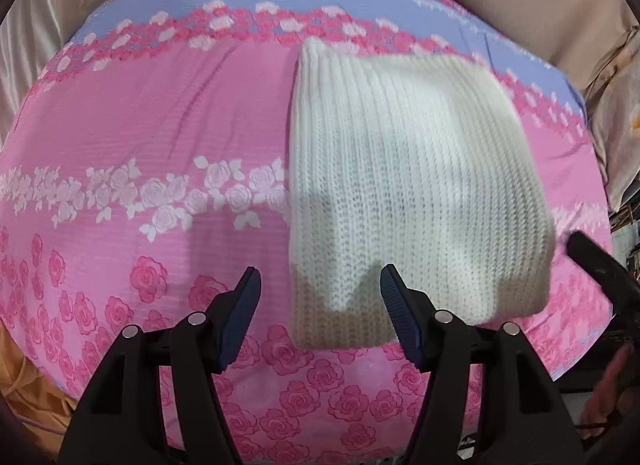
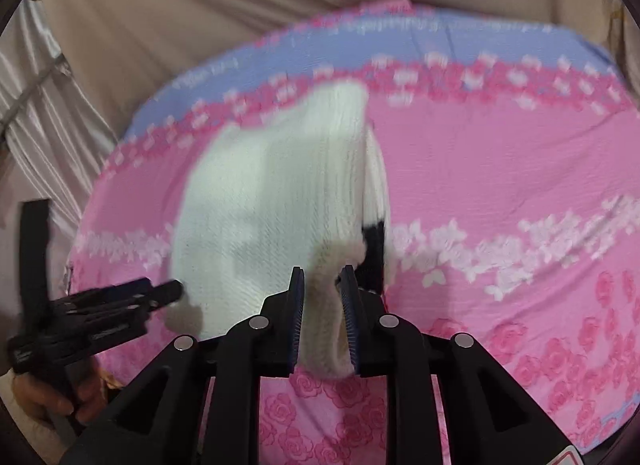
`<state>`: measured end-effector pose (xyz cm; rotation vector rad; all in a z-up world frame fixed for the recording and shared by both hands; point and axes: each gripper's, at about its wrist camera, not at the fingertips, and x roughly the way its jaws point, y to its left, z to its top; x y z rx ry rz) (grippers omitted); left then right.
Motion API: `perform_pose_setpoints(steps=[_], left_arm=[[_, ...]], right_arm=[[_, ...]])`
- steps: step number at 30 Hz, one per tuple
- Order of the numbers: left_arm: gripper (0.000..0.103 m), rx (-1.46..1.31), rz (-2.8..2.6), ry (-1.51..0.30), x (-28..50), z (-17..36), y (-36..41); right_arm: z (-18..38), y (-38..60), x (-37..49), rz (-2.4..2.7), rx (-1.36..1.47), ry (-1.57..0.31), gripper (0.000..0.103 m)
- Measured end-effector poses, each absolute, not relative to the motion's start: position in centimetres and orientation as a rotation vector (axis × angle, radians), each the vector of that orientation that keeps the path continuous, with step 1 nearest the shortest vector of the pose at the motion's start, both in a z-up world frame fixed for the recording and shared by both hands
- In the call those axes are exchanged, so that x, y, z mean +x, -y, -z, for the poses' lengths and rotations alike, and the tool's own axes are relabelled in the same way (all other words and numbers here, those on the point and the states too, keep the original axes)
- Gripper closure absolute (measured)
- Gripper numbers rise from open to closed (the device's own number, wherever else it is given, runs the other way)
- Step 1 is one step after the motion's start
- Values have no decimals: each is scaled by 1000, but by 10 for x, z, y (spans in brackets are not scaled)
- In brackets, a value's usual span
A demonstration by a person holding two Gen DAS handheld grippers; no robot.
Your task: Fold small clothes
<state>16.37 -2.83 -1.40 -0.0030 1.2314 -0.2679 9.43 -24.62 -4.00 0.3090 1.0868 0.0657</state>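
my right gripper (image 2: 322,285) has its fingers clamped on the near edge of the white knit garment (image 1: 412,185), lifting it to carry a fold across the pink floral bed (image 1: 140,137); my left gripper (image 1: 320,285) hovers beside it, fingers apart, ready to steady it

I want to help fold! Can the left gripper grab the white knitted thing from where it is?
Probably yes. The left gripper is open, and the near edge of the white knitted garment lies between its fingers with nothing in the way. The right gripper already pinches another edge.
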Motion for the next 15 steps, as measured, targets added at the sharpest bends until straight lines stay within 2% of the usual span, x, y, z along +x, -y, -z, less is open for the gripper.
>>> perform_pose_setpoints(steps=[2,4,6,10,15], left_arm=[[42,37,255,-1258,166,24,34],[40,66,241,-1282,168,40,35],[39,72,229,-1296,168,52,35],[39,101,215,-1272,162,42,38],[40,164,205,-1231,151,27,51]], right_arm=[[65,250,98,-42,295,-1155,90],[69,253,95,-52,312,-1145,92],[57,250,92,-36,310,-1143,91],[26,242,75,-10,299,-1055,89],[71,230,80,56,196,-1182,88]])
